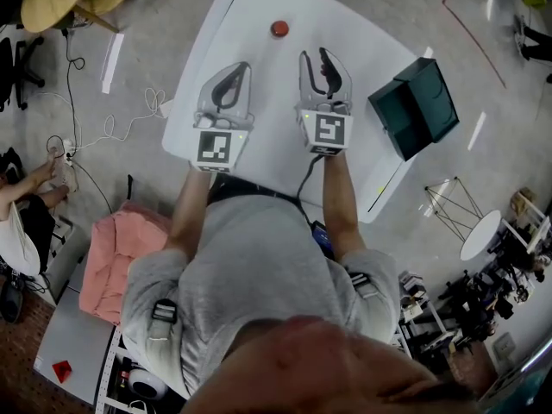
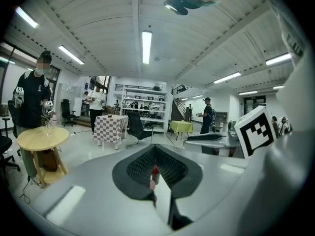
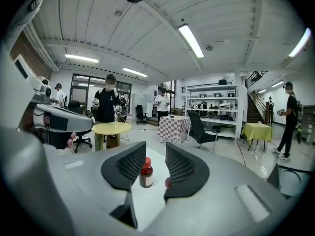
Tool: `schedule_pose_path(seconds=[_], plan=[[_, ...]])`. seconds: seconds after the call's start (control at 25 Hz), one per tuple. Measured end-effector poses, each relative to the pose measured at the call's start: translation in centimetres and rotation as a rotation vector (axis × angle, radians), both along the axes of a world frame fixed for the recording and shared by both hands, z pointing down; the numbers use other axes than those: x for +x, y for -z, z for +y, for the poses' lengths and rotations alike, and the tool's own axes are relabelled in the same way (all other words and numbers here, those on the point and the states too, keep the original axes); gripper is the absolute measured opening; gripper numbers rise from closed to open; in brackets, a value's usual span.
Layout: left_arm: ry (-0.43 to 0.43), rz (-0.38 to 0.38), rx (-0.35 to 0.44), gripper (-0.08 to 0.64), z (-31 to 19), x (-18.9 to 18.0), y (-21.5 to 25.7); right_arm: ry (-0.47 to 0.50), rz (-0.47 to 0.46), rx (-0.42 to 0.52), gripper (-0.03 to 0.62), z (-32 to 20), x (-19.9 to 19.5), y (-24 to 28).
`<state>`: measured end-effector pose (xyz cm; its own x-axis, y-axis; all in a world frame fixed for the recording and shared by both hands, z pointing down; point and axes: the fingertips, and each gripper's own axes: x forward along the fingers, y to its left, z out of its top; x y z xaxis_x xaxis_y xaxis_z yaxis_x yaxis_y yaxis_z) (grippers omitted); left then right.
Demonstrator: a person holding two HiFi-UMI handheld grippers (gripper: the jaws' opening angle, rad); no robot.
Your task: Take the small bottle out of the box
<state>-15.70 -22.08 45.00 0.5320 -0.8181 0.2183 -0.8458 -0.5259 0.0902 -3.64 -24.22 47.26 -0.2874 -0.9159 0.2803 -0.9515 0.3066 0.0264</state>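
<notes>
The small brown bottle with a red cap stands upright on the white table, near its far edge. The dark green box sits at the table's right edge, well apart from the bottle. My left gripper is held above the table with its fingertips together and nothing held. In the left gripper view the bottle shows through the thin slit below those tips. My right gripper is open. In the right gripper view the bottle stands farther off on the table, seen between the jaws.
A pink cushion and a grey cabinet lie behind the person at the lower left. Cables run over the floor at the left. A round wooden table with people beside it stands beyond the white table. A checkered table and chairs are farther back.
</notes>
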Motion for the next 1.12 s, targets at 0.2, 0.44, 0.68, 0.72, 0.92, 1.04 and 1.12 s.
schedule_pose_path(seconds=[0.2,0.44,0.68,0.72,0.92,1.04,1.12], plan=[[-0.012,0.003,0.041,0.012,2.1,1.2,2.1,-0.032,-0.009,0.044,0.107,2.5,1.7,2.1],[-0.017,0.028,0.076,0.012,5.0,2.7,4.6,-0.069,-0.007,0.058,0.097,6.2,4.1,3.8],[-0.029,0.036,0.104,0.012,7.7,4.6,6.1,-0.084,-0.013,0.083,0.08,9.4,6.1,5.0],[-0.032,0.033,0.11,0.012,8.2,4.8,6.3,-0.086,-0.016,0.09,0.079,9.9,6.2,5.3],[-0.043,0.018,0.127,0.012,10.7,5.1,7.4,-0.106,-0.022,0.122,0.071,12.7,6.9,6.8],[-0.051,0.018,0.135,0.012,12.3,5.6,7.9,-0.117,-0.021,0.128,0.061,14.7,7.7,7.2],[-0.067,0.005,0.144,0.012,13.1,6.3,8.1,-0.134,-0.025,0.137,0.057,15.8,8.6,7.5]])
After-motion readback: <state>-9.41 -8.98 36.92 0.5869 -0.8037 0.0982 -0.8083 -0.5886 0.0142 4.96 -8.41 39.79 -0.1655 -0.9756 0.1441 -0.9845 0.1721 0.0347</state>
